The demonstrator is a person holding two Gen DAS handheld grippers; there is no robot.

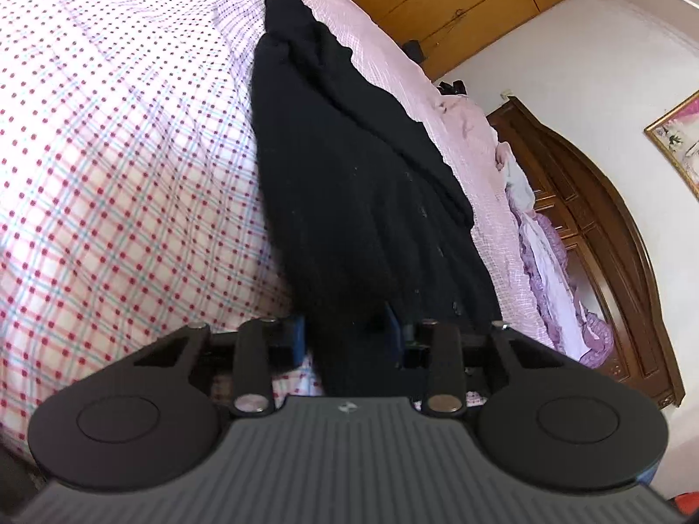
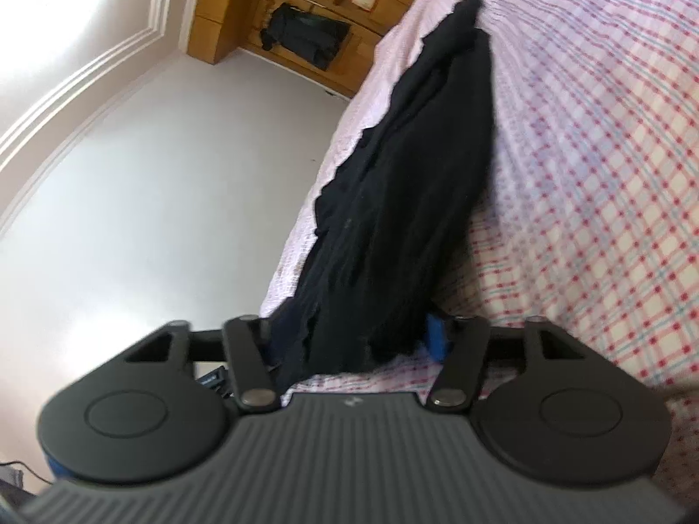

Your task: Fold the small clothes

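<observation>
A black garment (image 1: 349,183) hangs bunched between the two grippers, lifted above the bed; it also shows in the right wrist view (image 2: 406,218). My left gripper (image 1: 347,336) is shut on one end of it, the cloth filling the gap between the blue pads (image 1: 298,336). My right gripper (image 2: 354,340) is shut on the other end, with one blue pad (image 2: 437,336) showing beside the cloth. The garment's far part trails down toward the bedsheet.
The bed has a pink checked, dotted sheet (image 1: 109,174), also in the right wrist view (image 2: 603,174). A pile of purple and white clothes (image 1: 550,279) lies by the dark wooden headboard (image 1: 611,236). A wooden wardrobe (image 1: 458,4) and a dark hanging jacket (image 2: 301,35) stand beyond.
</observation>
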